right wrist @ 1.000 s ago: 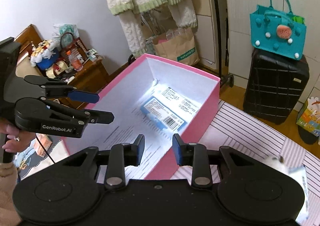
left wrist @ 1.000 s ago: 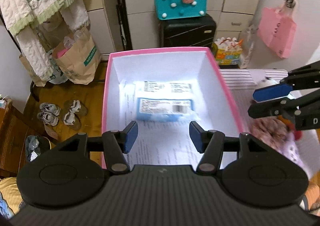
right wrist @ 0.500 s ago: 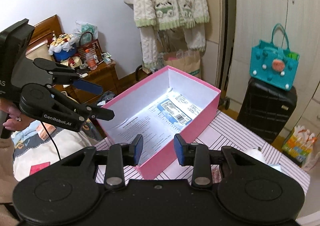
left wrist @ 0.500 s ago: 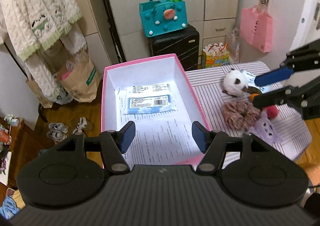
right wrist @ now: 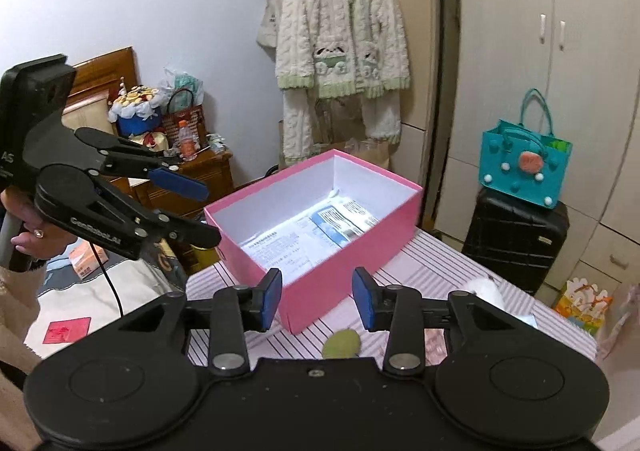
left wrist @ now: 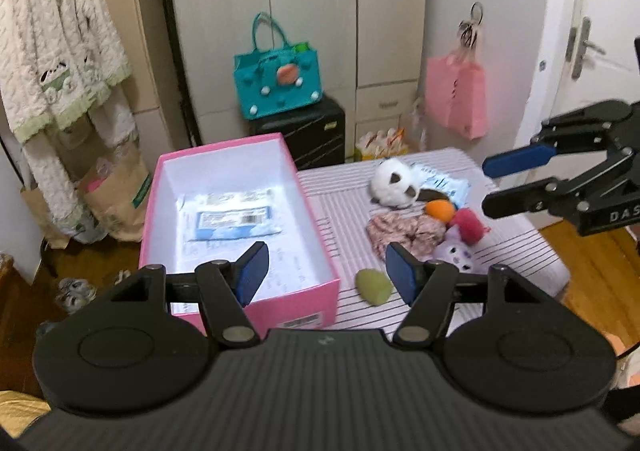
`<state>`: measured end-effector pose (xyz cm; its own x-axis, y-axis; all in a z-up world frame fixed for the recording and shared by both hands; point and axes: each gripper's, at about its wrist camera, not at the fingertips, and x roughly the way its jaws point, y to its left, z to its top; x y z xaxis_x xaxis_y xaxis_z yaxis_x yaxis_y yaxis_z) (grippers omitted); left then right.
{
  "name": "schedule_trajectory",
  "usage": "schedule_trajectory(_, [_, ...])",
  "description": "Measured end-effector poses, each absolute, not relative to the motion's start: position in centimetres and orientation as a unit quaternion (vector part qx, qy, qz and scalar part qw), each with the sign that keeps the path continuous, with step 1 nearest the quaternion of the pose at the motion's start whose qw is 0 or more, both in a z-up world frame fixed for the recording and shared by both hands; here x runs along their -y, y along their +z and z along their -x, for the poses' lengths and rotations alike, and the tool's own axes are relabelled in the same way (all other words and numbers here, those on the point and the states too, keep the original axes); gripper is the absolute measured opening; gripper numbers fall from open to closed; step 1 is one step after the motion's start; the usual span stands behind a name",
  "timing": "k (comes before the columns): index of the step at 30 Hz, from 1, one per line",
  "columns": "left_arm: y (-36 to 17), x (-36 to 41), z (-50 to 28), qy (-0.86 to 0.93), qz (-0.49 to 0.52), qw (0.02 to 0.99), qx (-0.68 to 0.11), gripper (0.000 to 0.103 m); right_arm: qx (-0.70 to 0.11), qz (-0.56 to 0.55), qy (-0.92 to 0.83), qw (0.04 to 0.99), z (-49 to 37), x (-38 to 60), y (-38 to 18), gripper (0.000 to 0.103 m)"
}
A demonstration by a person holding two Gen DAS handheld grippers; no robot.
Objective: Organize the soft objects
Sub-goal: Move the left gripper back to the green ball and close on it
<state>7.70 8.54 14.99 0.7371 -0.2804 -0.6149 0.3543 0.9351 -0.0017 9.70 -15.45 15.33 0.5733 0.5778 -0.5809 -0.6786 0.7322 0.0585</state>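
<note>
An open pink box (left wrist: 292, 307) stands on the left of a striped table cover (left wrist: 516, 251), with a blue-and-white packet (left wrist: 236, 217) and papers inside. To its right lie a white plush (left wrist: 394, 181), a floral scrunchie (left wrist: 404, 231), an orange ball (left wrist: 440, 211), a red pom (left wrist: 468, 225), a lilac plush (left wrist: 456, 253) and a green egg-shaped sponge (left wrist: 374, 287). My left gripper (left wrist: 324, 277) hovers open and empty over the box's near right corner. My right gripper (right wrist: 316, 299) is opening with nothing between its jaws, above the box's near corner (right wrist: 352, 267) and the green sponge (right wrist: 342, 345).
A teal bag (left wrist: 278, 89) sits on a black suitcase (left wrist: 312, 131) behind the table, by cupboards. A pink bag (left wrist: 456, 97) hangs at right. A white cardigan (right wrist: 340, 43) hangs at left over paper bags. A wooden nightstand (right wrist: 200, 171) and bedding lie left.
Both grippers have pulled back and risen away from the box, so the soft toys on the table now show. Both pairs of jaws stand wider than before.
</note>
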Motion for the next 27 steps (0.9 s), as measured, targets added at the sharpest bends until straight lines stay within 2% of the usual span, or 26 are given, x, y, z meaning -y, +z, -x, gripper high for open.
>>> schedule_trajectory(20, [7.4,-2.0,-8.5,-0.233,0.004,0.907,-0.35,0.064,-0.346,0.018,0.257,0.902,-8.0,22.8,5.8,0.046])
schedule_trajectory(27, [5.5,-0.8,-9.6,-0.225,-0.003,0.91,-0.349,0.064,-0.367,0.011,0.236,0.9,-8.7,24.8,2.9,0.049])
